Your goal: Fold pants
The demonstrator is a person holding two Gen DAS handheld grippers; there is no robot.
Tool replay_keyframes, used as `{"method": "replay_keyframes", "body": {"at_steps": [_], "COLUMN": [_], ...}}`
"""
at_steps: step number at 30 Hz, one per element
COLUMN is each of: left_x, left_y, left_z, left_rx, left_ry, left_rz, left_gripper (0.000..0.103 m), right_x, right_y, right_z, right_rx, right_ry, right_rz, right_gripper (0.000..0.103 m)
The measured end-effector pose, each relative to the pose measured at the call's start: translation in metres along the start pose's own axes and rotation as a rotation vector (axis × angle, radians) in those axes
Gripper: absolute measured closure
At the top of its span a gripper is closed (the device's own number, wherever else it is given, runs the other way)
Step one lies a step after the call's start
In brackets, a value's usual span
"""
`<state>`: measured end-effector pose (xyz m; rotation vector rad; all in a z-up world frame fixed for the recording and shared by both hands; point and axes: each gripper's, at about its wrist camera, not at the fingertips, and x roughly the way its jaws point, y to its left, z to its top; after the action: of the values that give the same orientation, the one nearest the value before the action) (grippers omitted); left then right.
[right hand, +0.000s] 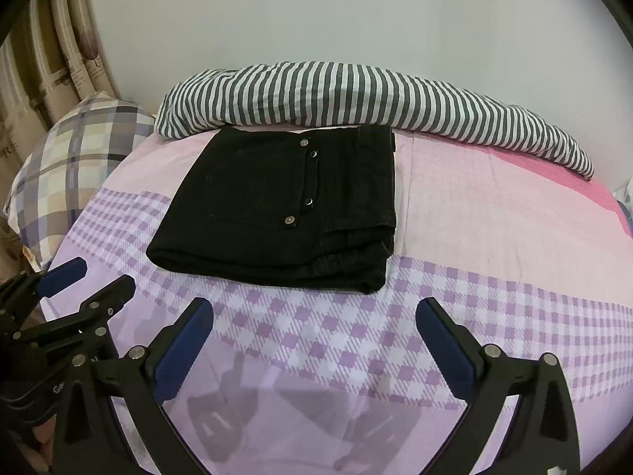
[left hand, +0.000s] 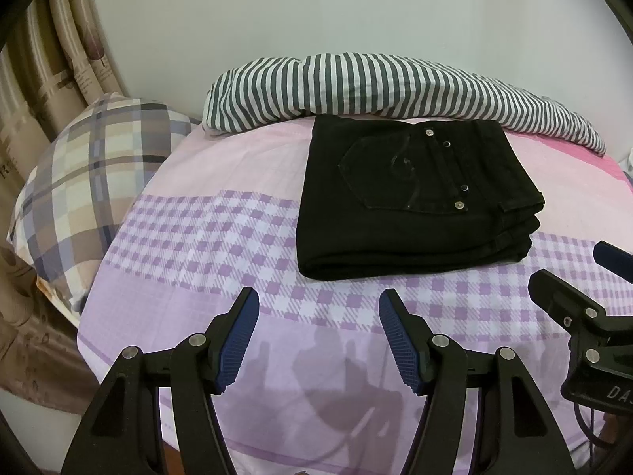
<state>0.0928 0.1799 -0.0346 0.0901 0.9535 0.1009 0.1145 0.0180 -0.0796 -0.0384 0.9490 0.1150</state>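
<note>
Black pants [left hand: 411, 198] lie folded into a compact stack on the purple and pink checked bedsheet [left hand: 221, 237], back pocket with metal studs facing up. They also show in the right wrist view [right hand: 285, 206]. My left gripper [left hand: 318, 308] is open and empty, hovering over the sheet just in front of the pants. My right gripper [right hand: 314, 316] is open and empty, also in front of the pants. Each gripper shows at the edge of the other's view: the right gripper [left hand: 573, 273] and the left gripper [right hand: 99, 277].
A grey and white striped blanket [left hand: 379, 87] is bunched along the far edge behind the pants, against a pale wall. A plaid pillow [left hand: 91, 182] lies at the left. Beige curtains [left hand: 51, 67] hang at the far left. The bed's near edge is below the grippers.
</note>
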Motion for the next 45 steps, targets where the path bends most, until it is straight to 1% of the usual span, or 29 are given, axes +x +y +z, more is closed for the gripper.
{"method": "replay_keyframes", "body": {"at_steps": [9, 25, 35, 45], "left_x": [0.001, 0.002, 0.005, 0.004], "left_y": [0.001, 0.001, -0.001, -0.002], "left_z": [-0.002, 0.000, -0.001, -0.002], "left_rx": [0.008, 0.012, 0.032, 0.039], "left_ry": [-0.003, -0.001, -0.003, -0.009], "left_rz": [0.019, 0.027, 0.061, 0.072], "left_gripper": [0.039, 0.039, 0.039, 0.039], "right_x": [0.005, 0.010, 0.012, 0.015], "right_y": [0.003, 0.003, 0.003, 0.003], "right_z": [-0.002, -0.004, -0.006, -0.009], "right_rx": [-0.011, -0.017, -0.020, -0.017], "right_ry": [0.022, 0.037, 0.042, 0.048], "right_rz": [0.003, 0.000, 0.002, 0.006], "right_gripper": [0.001, 0.001, 0.001, 0.001]}}
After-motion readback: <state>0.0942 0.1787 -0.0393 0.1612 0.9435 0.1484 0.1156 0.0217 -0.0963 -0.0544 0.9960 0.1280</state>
